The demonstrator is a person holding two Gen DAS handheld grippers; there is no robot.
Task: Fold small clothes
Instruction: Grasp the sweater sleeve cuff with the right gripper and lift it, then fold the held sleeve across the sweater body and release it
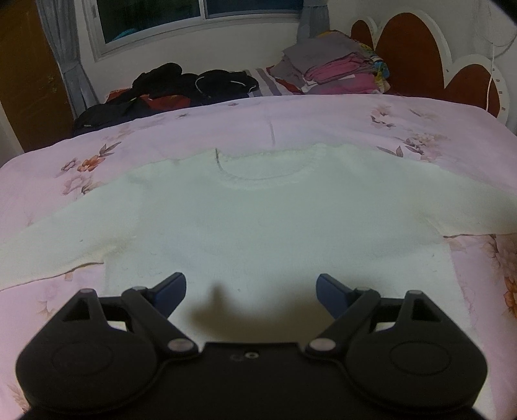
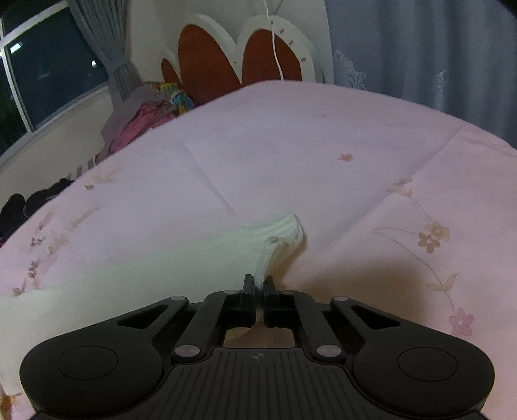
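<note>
A small white knitted sweater (image 1: 258, 219) lies flat and face up on the pink floral bedspread (image 1: 290, 119), sleeves spread to both sides, neckline toward the far side. My left gripper (image 1: 251, 290) is open and empty, hovering over the sweater's lower hem. In the right wrist view my right gripper (image 2: 258, 284) is shut on the ribbed cuff (image 2: 284, 236) of one sleeve (image 2: 181, 258), with the cuff lifted slightly off the bedspread (image 2: 290, 155).
A pile of dark clothes (image 1: 194, 84) lies at the far left of the bed. A stack of folded pink and grey clothes (image 1: 336, 68) sits by the heart-shaped headboard (image 1: 407, 48). A window (image 1: 200, 9) and curtains are behind.
</note>
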